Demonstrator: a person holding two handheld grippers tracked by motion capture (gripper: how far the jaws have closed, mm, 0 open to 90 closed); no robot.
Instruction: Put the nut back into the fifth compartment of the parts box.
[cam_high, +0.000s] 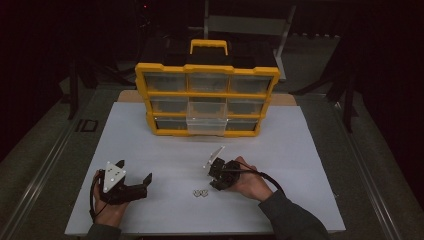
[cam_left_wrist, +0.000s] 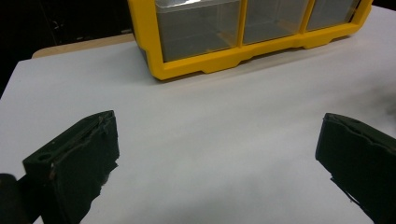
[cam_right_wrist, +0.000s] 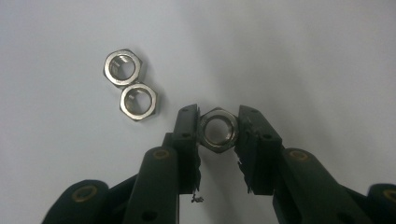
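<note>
Two loose nuts (cam_right_wrist: 130, 88) lie touching, beside the gripped nut (cam_right_wrist: 218, 129).

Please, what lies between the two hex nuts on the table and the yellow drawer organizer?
Only bare white table, seen in the high view. The two loose nuts lie near the right claw, which grips a third nut; the organizer stands farther back.

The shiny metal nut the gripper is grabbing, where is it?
In the right gripper view, the shiny six-sided metal nut sits pinched in the right gripper, just right of two loose matching metal nuts lying touching on the white table.
</note>
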